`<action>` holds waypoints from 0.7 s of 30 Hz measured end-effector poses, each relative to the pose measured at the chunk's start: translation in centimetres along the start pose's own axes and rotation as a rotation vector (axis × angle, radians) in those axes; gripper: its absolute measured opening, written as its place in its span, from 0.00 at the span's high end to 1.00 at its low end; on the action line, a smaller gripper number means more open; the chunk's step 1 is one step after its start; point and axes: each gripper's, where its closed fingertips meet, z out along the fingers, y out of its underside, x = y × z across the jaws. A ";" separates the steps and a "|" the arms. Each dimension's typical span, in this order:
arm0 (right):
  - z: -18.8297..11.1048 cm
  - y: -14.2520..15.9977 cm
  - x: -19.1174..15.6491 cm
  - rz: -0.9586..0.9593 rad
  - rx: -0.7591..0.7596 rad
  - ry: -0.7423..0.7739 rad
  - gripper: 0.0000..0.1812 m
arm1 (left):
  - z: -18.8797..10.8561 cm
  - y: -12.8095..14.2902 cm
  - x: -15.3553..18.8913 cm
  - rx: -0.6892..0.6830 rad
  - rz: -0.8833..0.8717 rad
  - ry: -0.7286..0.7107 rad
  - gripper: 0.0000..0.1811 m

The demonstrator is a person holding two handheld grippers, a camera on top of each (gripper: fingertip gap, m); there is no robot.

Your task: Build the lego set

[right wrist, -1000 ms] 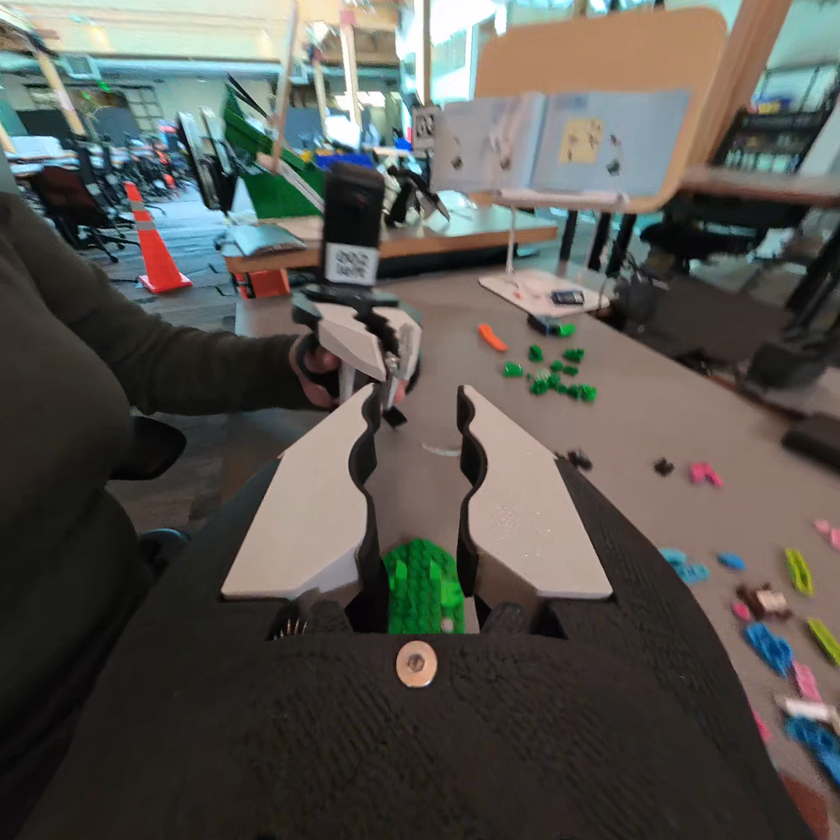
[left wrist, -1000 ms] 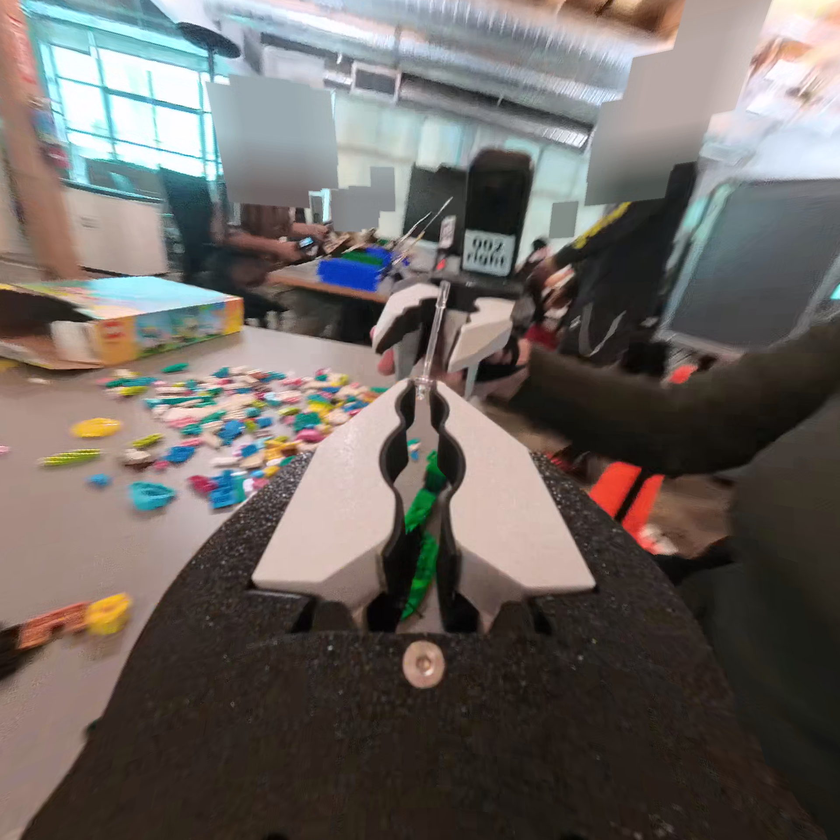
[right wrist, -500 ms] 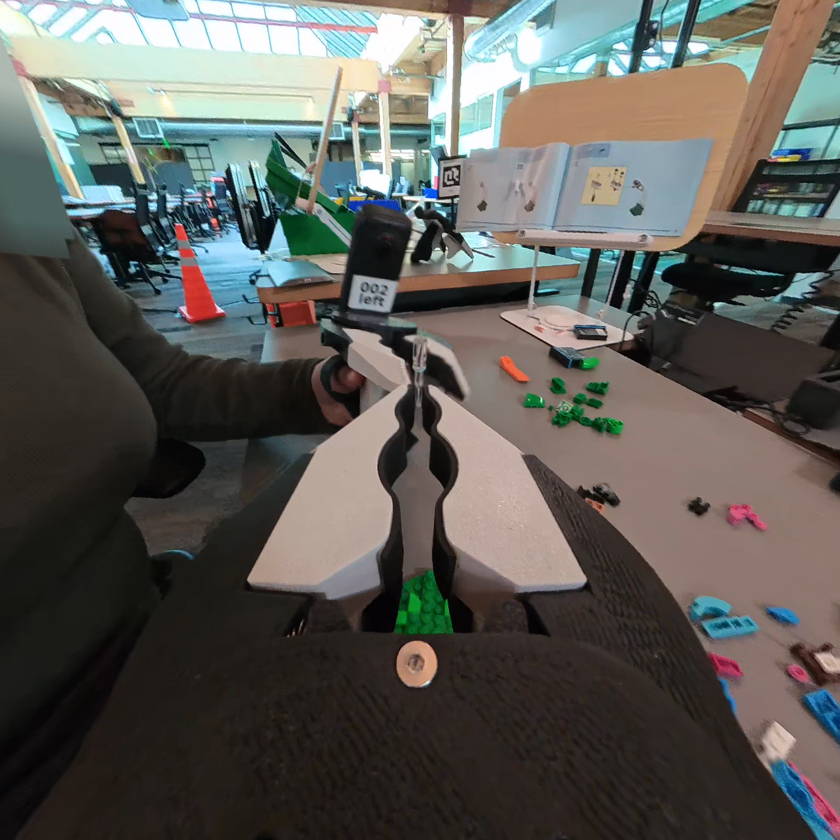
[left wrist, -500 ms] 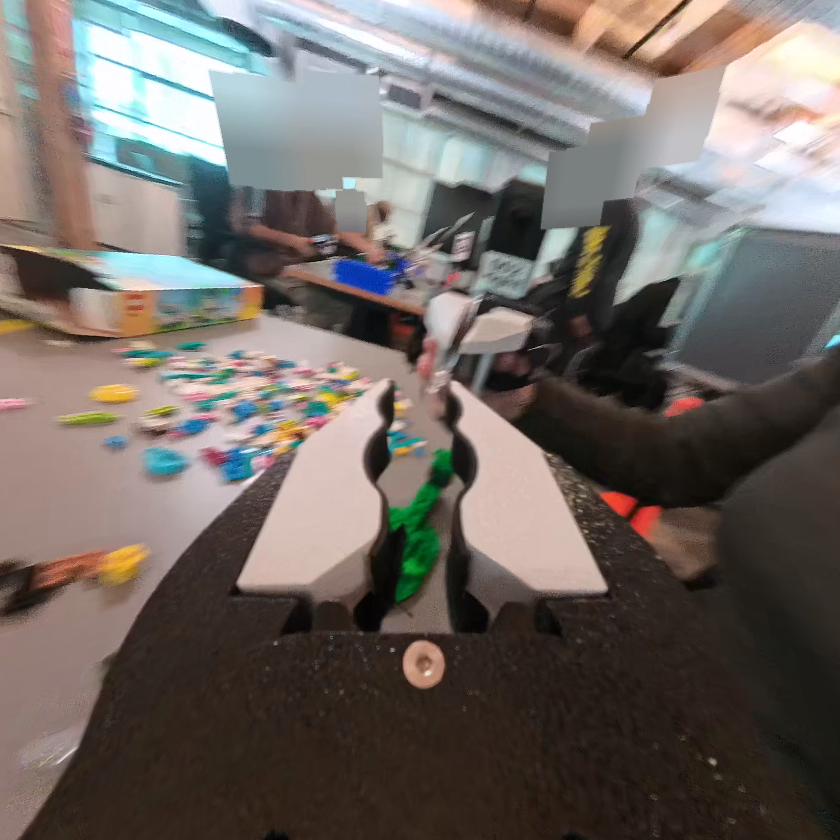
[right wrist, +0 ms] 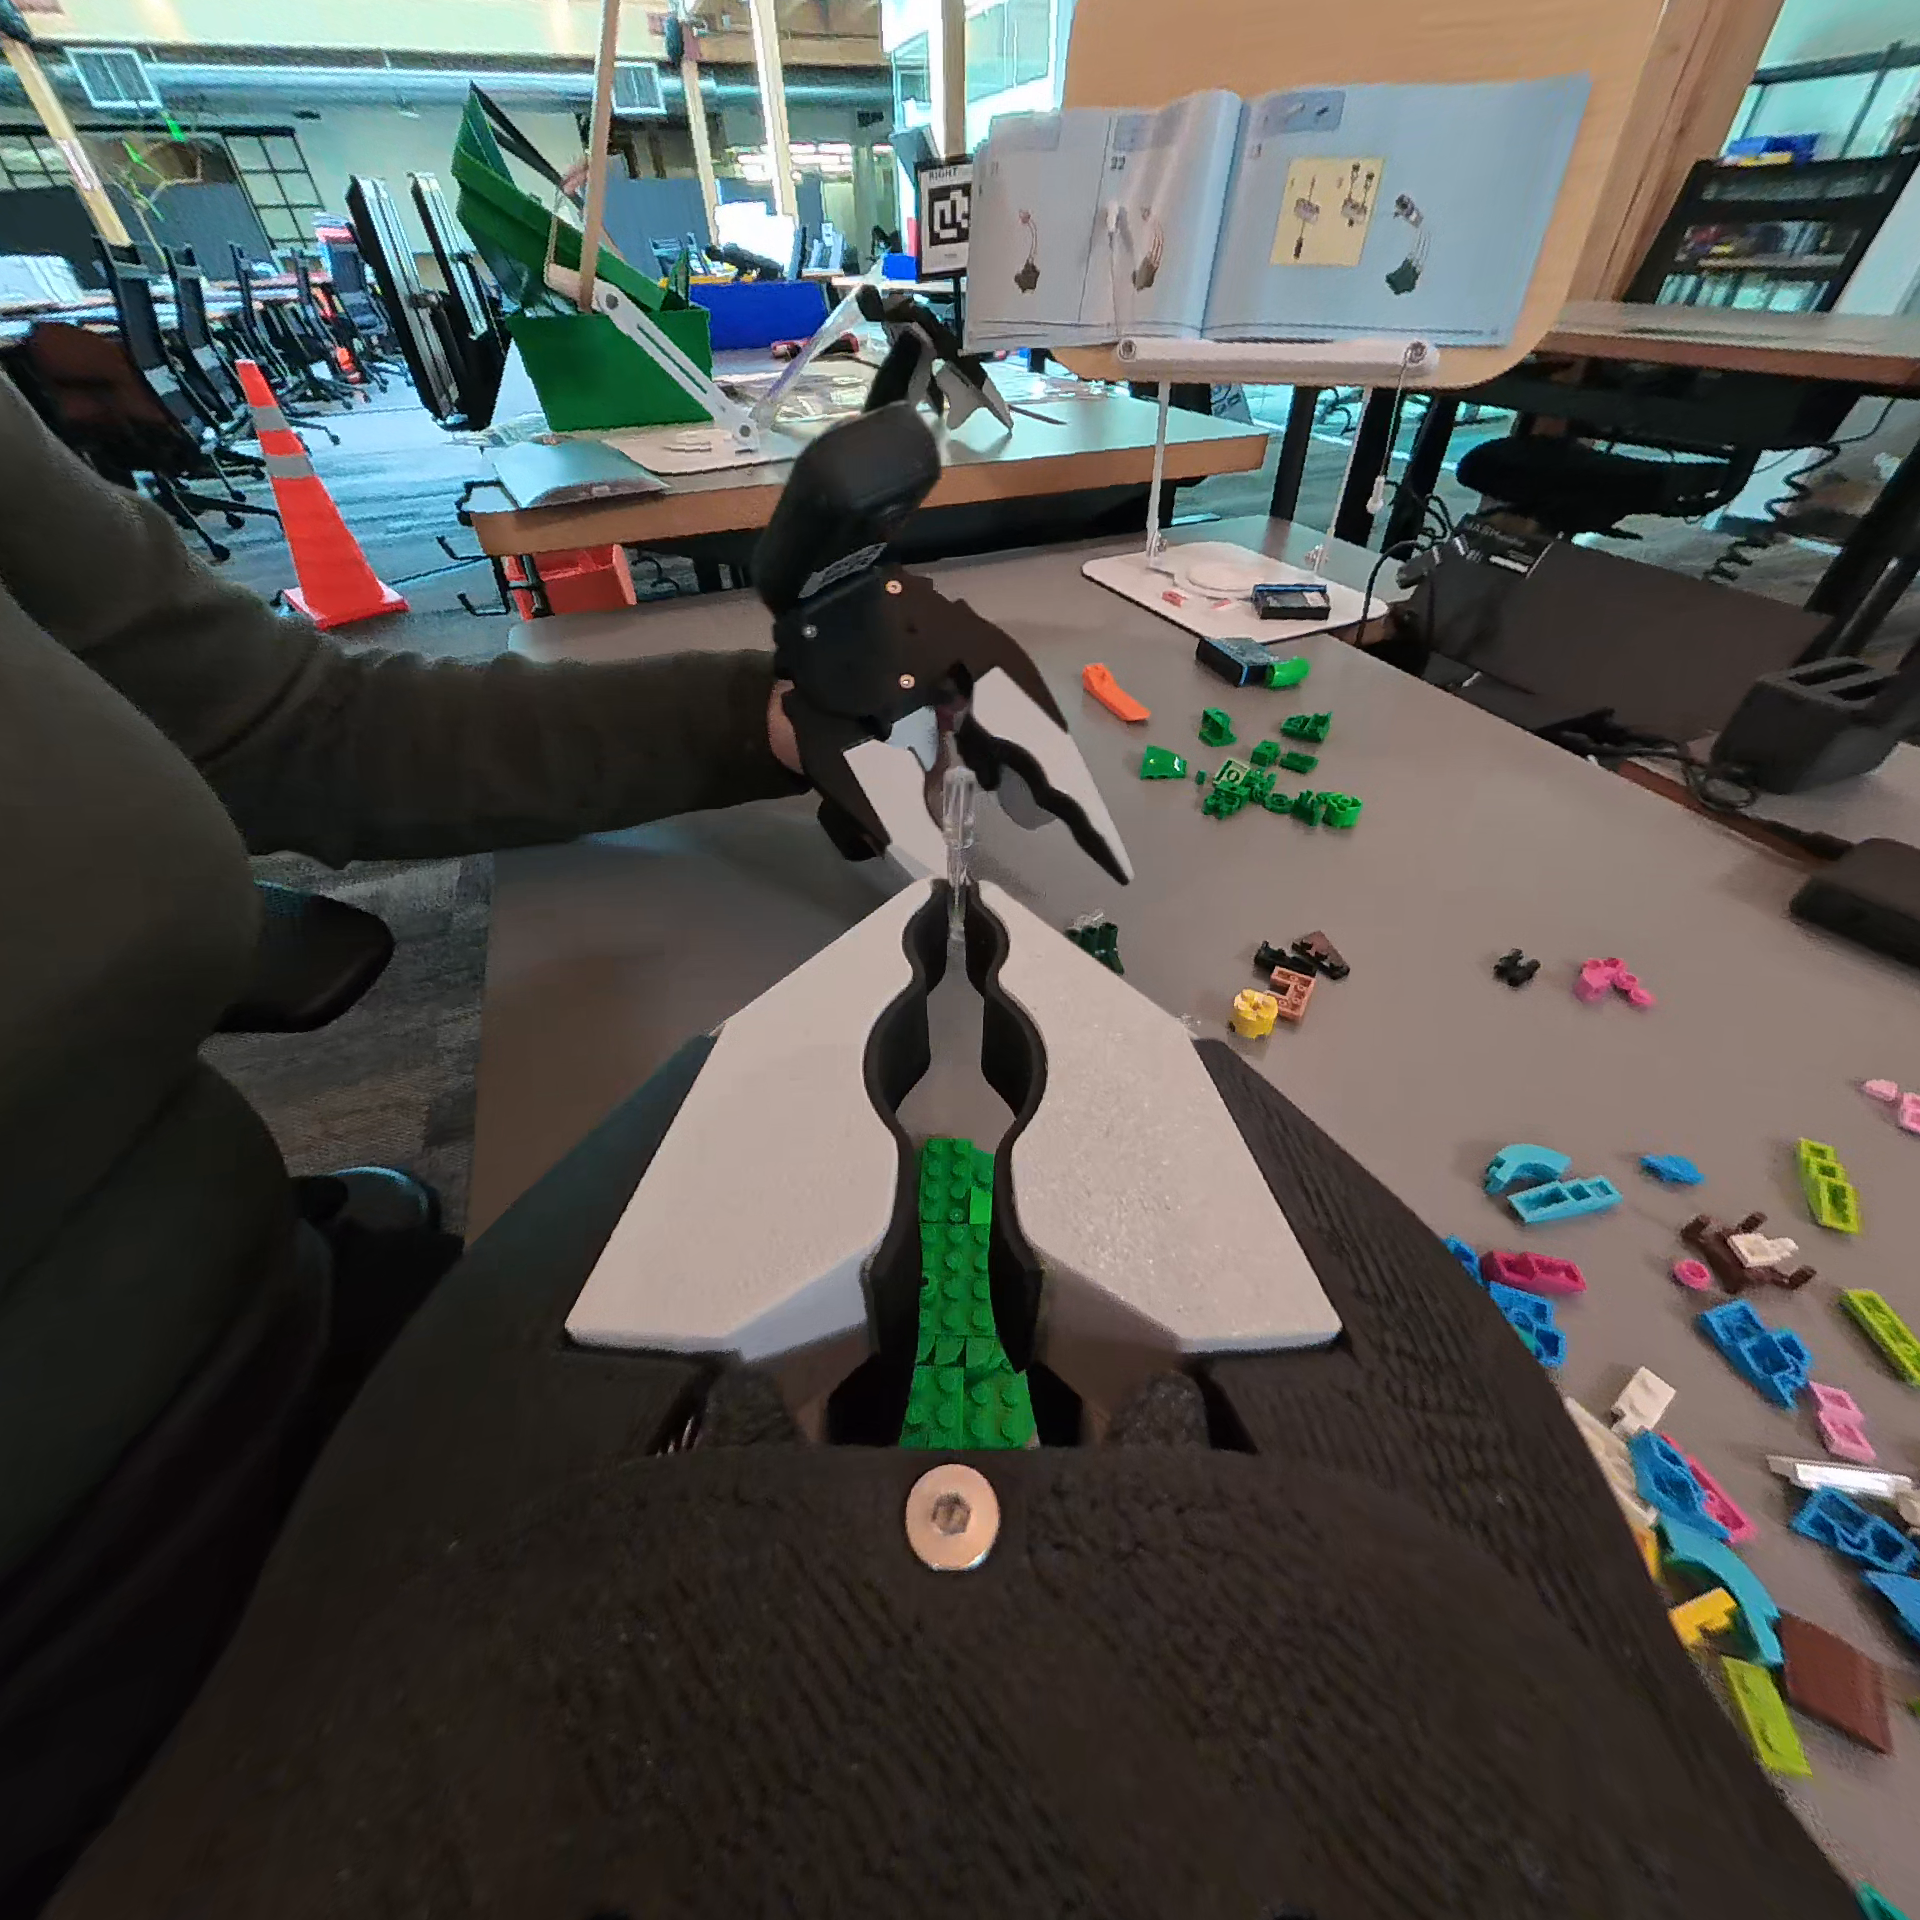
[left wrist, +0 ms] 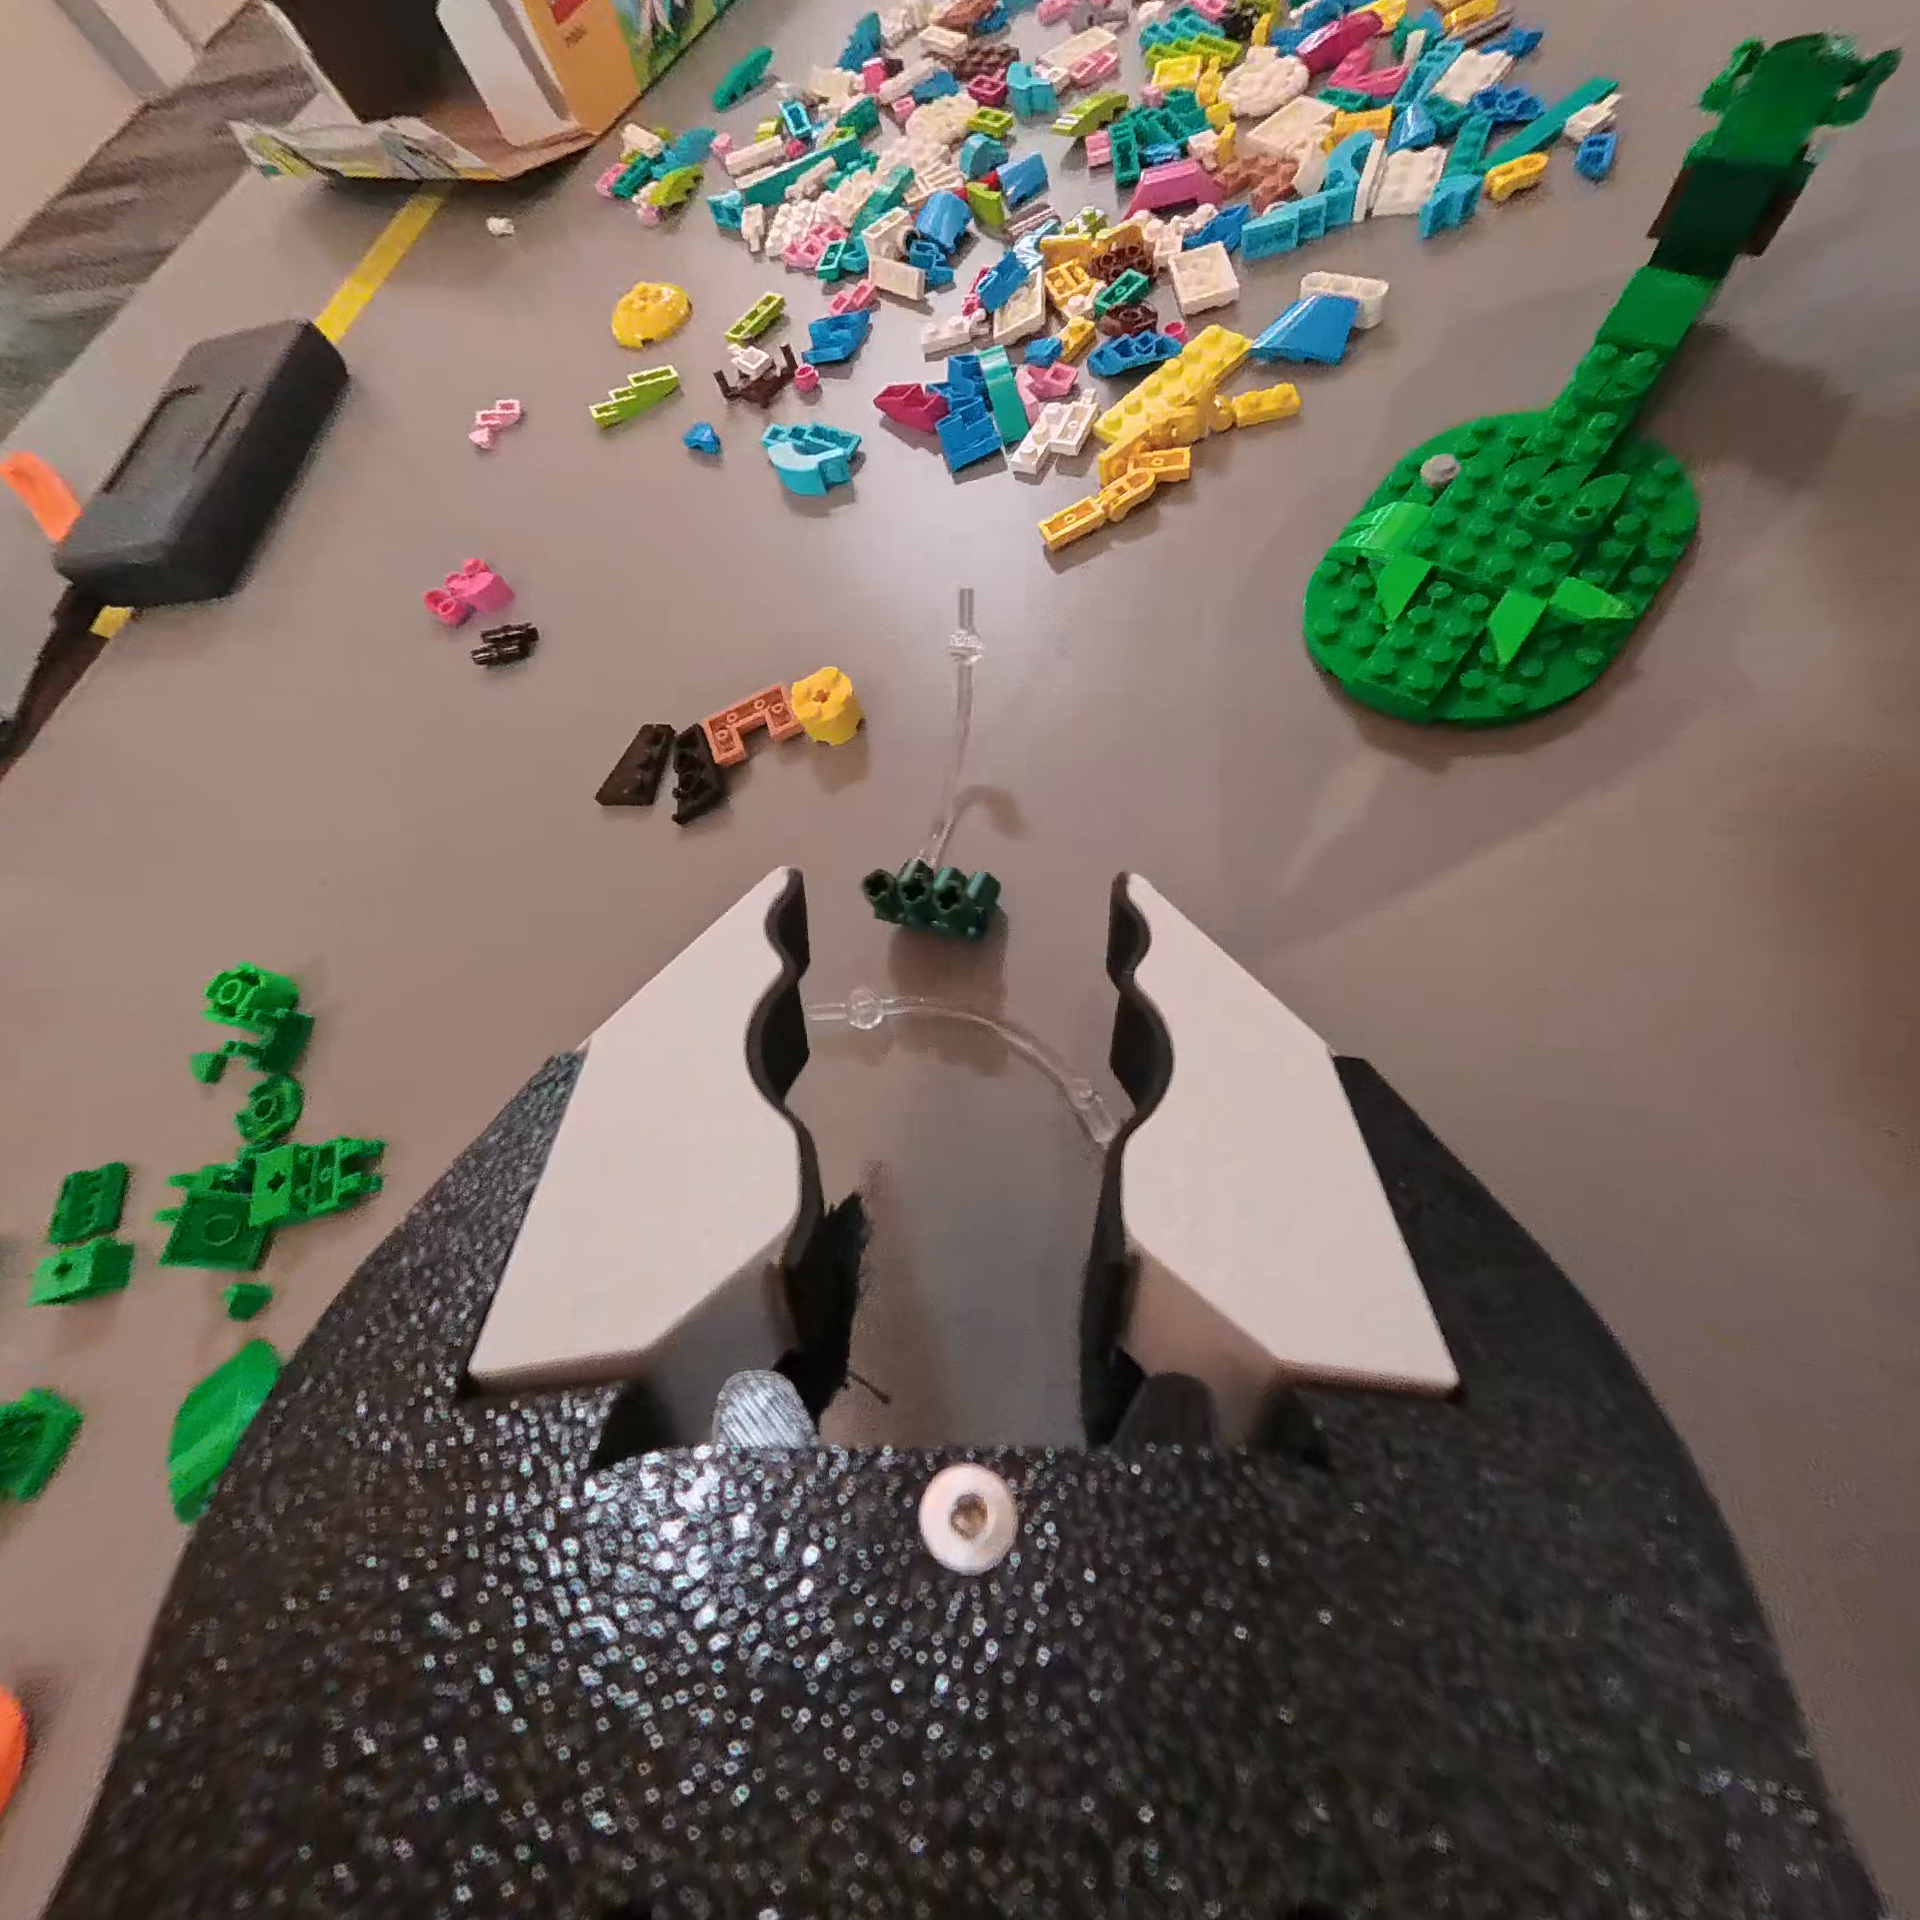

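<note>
My right gripper point(right wrist: 956, 896) is shut on a thin clear rod point(right wrist: 956, 816) that sticks up from its tips. A green plate build point(right wrist: 961, 1299) lies under its fingers. My left gripper point(left wrist: 956, 894) is open and empty and points down at the grey table point(left wrist: 1351, 1039). A curved clear rod point(left wrist: 966, 1034) lies flat between its fingers. Just beyond its tips, a dark green piece point(left wrist: 932, 902) has another clear rod point(left wrist: 961, 717) rising from it. The green build point(left wrist: 1507, 561) with its stem lies to the right.
A pile of loose coloured bricks point(left wrist: 1091, 208) and the set's box point(left wrist: 561, 62) lie at the far side. Green pieces point(left wrist: 249, 1174) lie to the left, with a black case point(left wrist: 197, 457) beyond them. An instruction booklet point(right wrist: 1278, 208) stands on a holder. A sleeved arm point(right wrist: 416, 727) holds the left gripper. It is some 35 centimetres from my left tips to the black case point(left wrist: 197, 457).
The clear rod passed from my left gripper to my right. The right shut on it and the left opened. The left then swung down from level to face the table.
</note>
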 end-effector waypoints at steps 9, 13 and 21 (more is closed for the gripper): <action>1.2 0.0 1.1 0.011 -0.078 0.036 0.99 | 2.1 1.1 -0.9 -0.076 0.003 0.076 0.78; 1.1 0.6 1.4 0.013 -0.105 0.060 0.99 | 2.4 1.1 -0.4 -0.094 0.020 0.091 0.85; -1.1 -2.0 1.5 0.077 -0.096 0.182 0.99 | -0.9 -9.7 3.5 0.459 -0.058 0.206 0.86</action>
